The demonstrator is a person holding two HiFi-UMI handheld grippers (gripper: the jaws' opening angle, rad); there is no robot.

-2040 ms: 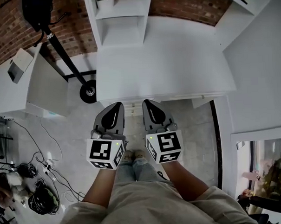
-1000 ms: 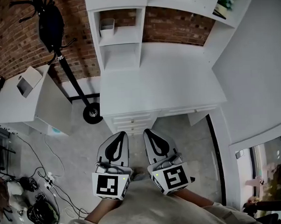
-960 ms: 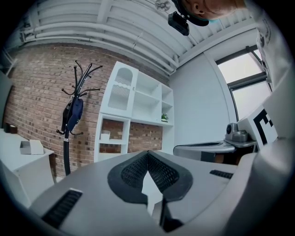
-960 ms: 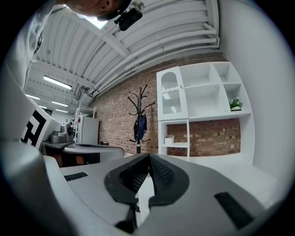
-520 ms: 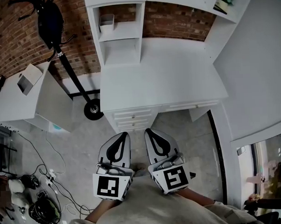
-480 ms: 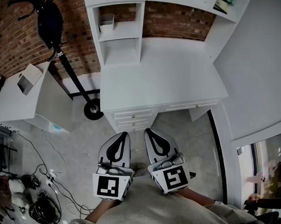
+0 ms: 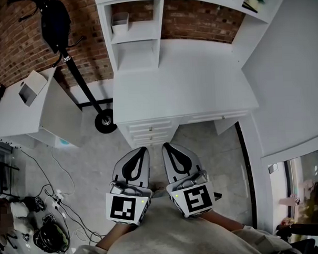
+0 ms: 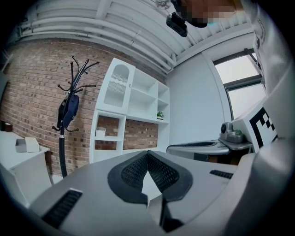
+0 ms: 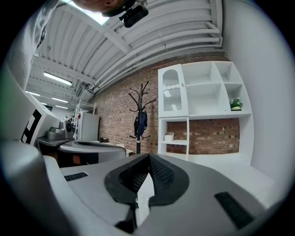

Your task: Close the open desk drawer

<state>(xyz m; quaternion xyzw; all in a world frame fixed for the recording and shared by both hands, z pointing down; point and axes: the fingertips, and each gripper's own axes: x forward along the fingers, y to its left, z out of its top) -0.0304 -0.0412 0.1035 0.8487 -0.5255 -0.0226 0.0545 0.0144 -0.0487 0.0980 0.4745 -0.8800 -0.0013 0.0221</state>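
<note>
The white desk point(image 7: 183, 88) stands ahead of me, with a stack of knobbed drawers point(image 7: 149, 132) under its left front and a wider drawer front point(image 7: 214, 116) beside them. From the head view all fronts look flush with the desk. My left gripper point(image 7: 142, 149) and right gripper point(image 7: 165, 146) are held side by side over the floor, a short way back from the drawers and touching nothing. Both point level at the desk. In the gripper views the left gripper point(image 8: 147, 153) and right gripper point(image 9: 148, 156) each have jaws meeting at the tip, shut and empty.
A shelf unit point(image 7: 136, 43) with a small white container point(image 7: 120, 20) sits on the desk's back. A coat stand point(image 7: 66, 57) with a dark bag and a round base point(image 7: 104, 121) is left of the desk. A white side table point(image 7: 16, 111) and floor cables point(image 7: 44, 218) lie further left.
Two seconds ago both gripper tips were right at the desk's front edge; since then they have drawn back, leaving floor between them and the drawers. Over the last second little has shifted.
</note>
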